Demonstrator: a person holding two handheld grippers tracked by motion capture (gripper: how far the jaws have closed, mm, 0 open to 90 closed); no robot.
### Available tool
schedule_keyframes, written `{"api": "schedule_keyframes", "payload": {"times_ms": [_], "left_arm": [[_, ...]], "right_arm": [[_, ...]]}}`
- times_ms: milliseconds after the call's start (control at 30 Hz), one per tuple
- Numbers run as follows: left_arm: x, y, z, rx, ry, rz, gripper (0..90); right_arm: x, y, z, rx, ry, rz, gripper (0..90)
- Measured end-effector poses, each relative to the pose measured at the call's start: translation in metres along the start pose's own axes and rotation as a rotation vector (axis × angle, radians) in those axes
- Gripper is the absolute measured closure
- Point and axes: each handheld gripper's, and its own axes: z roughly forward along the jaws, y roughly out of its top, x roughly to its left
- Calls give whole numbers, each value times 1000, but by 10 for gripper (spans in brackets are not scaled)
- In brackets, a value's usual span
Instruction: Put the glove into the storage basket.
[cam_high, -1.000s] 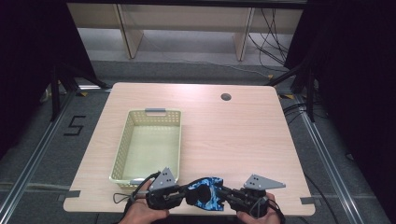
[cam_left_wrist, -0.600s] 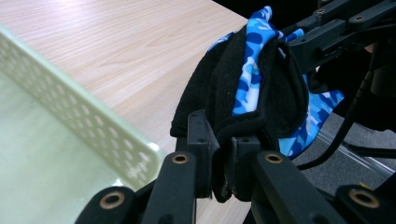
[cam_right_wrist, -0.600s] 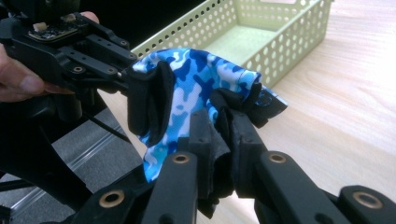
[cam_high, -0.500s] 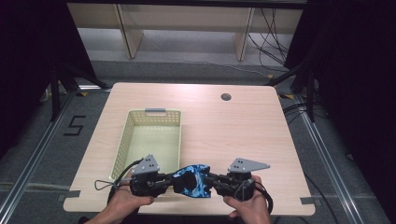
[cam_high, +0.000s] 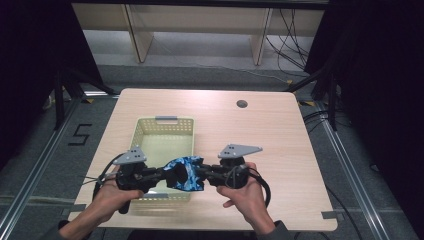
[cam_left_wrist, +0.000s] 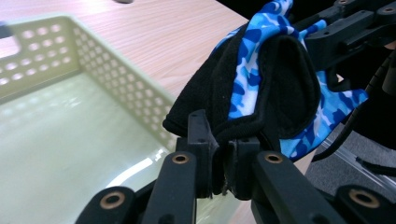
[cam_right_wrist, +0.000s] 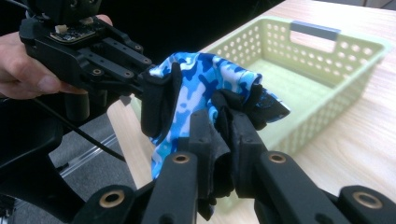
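I've got the blue camo cloth (cam_high: 184, 173) clamped between left gripper (cam_high: 159, 174) and right gripper (cam_high: 201, 173) (both pinching black trim); next, probably lower it into the basket (cam_high: 150, 131) just below.

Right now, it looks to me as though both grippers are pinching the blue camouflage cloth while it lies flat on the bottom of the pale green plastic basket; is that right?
Not quite. Both the left gripper and the right gripper do pinch the blue camouflage cloth, but it hangs in the air, stretched between them over the near right corner of the pale green plastic basket, not on its bottom. The left gripper view shows this.
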Motion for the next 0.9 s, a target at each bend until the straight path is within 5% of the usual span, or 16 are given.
{"api": "schedule_keyframes", "payload": {"times_ms": [467, 700, 900], "left_arm": [[67, -22, -14, 86, 69, -117, 822], [75, -36, -8, 150, 74, -153, 820], [72, -40, -3, 201, 92, -124, 818]], "right_arm": [[-4, 23, 89, 132, 16, 33, 820], [-9, 13, 111, 198, 17, 65, 819], [-12, 1, 119, 255, -2, 72, 819]]}}
